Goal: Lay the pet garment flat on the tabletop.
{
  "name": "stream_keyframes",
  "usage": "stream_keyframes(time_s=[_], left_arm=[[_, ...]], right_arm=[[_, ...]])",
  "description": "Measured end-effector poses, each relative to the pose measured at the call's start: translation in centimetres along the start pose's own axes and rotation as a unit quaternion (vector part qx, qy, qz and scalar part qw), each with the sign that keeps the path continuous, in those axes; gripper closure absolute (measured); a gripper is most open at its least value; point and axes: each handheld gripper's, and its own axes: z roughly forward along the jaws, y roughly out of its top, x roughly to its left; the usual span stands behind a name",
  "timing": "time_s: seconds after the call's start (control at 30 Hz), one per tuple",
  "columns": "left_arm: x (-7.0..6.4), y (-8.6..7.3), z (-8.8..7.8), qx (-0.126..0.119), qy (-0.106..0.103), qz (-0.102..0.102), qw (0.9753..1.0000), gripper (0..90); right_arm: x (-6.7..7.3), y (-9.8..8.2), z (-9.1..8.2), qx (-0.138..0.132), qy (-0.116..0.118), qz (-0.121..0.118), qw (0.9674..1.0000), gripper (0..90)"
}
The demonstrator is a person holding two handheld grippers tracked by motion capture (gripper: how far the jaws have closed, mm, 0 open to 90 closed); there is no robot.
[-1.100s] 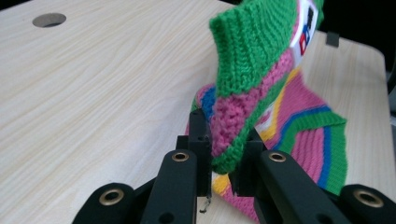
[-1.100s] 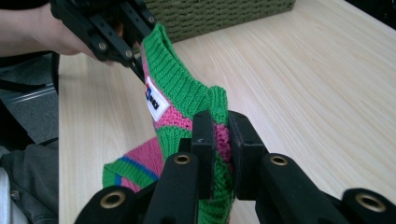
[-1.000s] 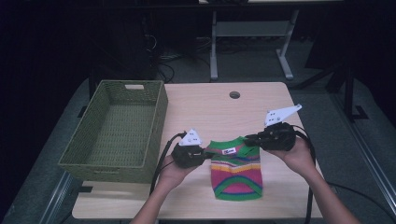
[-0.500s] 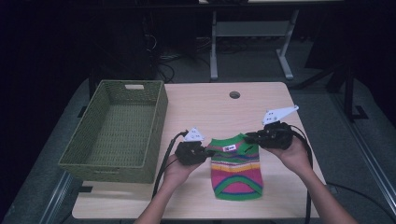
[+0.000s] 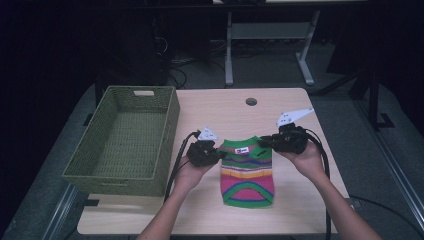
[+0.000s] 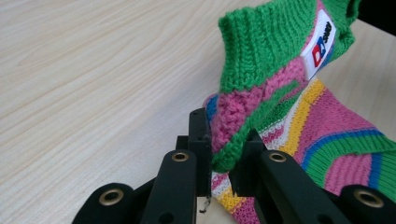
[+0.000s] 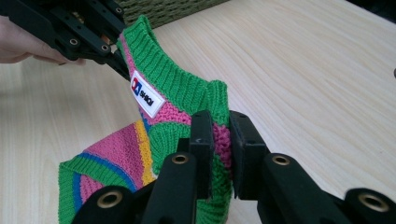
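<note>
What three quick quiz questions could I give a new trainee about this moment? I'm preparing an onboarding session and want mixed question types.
1. True or false: the striped sweater lies inside the green basket.
2. Multiple choice: what is the left gripper shut on? A) the sweater's white label B) a shoulder edge of the sweater C) the basket rim
3. Fill in: the right gripper pinches the sweater's other ____, so the collar end is lifted off the table.

Key
1. False: it is on the table, right of the basket.
2. B
3. shoulder
</note>
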Motion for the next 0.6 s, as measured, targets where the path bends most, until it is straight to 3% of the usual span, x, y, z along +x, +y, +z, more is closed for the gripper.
stream_keyframes(time_s=[0.27, 0.6], left_arm=[[0.4, 0.2, 1.0, 0.009, 0.005, -0.002, 0.9999, 80.6], [1.0, 0.5, 1.9, 0.017, 0.008, -0.009, 0.9998, 79.8]], right_arm=[[-1.0, -0.1, 0.6, 0.014, -0.016, 0.008, 0.9997, 79.8], [-2.6, -0.5, 1.3, 0.004, -0.022, 0.032, 0.9992, 78.7]])
